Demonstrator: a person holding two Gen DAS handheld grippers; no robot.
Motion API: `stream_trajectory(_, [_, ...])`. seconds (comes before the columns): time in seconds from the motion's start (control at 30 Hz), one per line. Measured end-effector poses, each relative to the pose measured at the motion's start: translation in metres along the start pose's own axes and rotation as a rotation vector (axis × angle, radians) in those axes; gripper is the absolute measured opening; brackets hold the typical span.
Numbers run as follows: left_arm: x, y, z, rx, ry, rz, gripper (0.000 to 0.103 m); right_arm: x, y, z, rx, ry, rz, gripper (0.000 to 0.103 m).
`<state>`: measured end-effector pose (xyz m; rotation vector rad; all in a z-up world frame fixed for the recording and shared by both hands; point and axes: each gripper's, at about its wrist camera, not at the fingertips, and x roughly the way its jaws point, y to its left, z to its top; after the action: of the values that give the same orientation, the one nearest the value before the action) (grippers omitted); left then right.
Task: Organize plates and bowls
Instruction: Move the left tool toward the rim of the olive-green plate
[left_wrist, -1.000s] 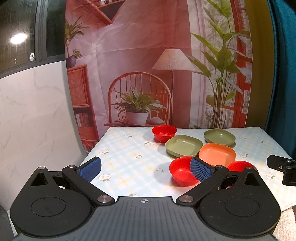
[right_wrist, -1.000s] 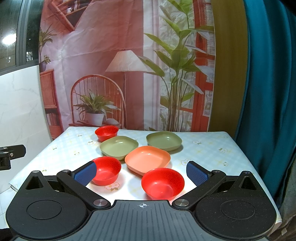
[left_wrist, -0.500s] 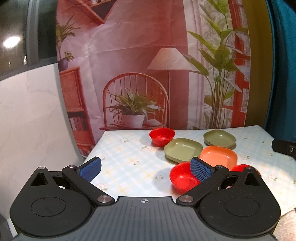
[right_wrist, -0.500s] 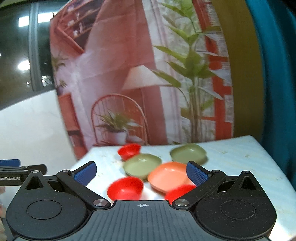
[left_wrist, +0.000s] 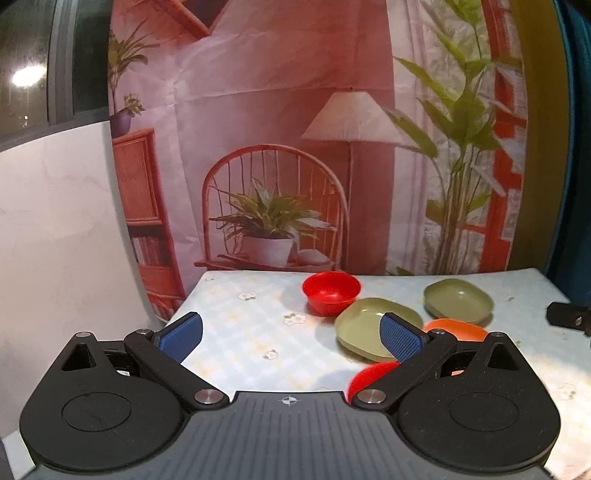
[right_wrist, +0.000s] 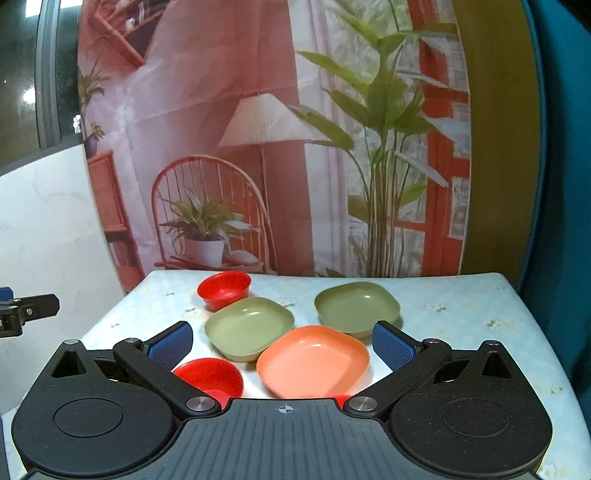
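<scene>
- Against the views of a second ago, both cameras now sit lower and closer to the dishes: the nearest red bowl, fully seen before in the right wrist view, is now only a sliver under the tool body.
- The left gripper (left_wrist: 291, 334) is spread wide with nothing between its blue pads; the right gripper (right_wrist: 283, 344) is equally spread and empty.
- Landmark: the salmon-orange square plastic plate (right_wrist: 313, 359), between the right gripper's fingers.
- Behind it to the left lies an olive-green square plate (right_wrist: 249, 328); behind it to the right, a second olive-green square plate (right_wrist: 357, 304).
- A small red round bowl (right_wrist: 224, 289) stands beyond the left green plate; another red round bowl (right_wrist: 209, 377) sits just left of the orange plate.
- The dishes have not been shifted on the checked floral tablecloth (right_wrist: 461, 314); nothing is stacked yet.
- Judgement: this is the approach, probably toward the orange plate or a near bowl.
</scene>
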<state>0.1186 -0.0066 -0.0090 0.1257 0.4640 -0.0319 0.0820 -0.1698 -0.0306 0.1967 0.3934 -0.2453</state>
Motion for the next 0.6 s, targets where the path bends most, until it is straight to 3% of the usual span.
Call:
stream_trajectory(0.2, [0.039,-0.004,0.004,0.053,0.054,0.061,0.103,0.031,0.0,0.01,-0.071,0.021,-0.063,0.103])
stream_trajectory(0.3, [0.056,-0.004,0.005,0.067,0.089,0.058,0.102,0.043,-0.001,0.012,-0.086,0.023,-0.066,0.103])
stream_trajectory(0.47, [0.081,-0.002,0.011,0.079,0.15,-0.014,0.076,0.063,-0.008,0.011,-0.076,0.067,-0.038,0.103])
stream_trajectory(0.57, [0.09,-0.001,0.014,0.067,0.148,-0.077,0.059,0.072,-0.009,0.016,-0.082,0.08,-0.012,0.103])
stream_trajectory(0.6, [0.092,0.0,0.015,0.069,0.137,-0.094,0.049,0.074,-0.01,0.018,-0.085,0.078,-0.007,0.103])
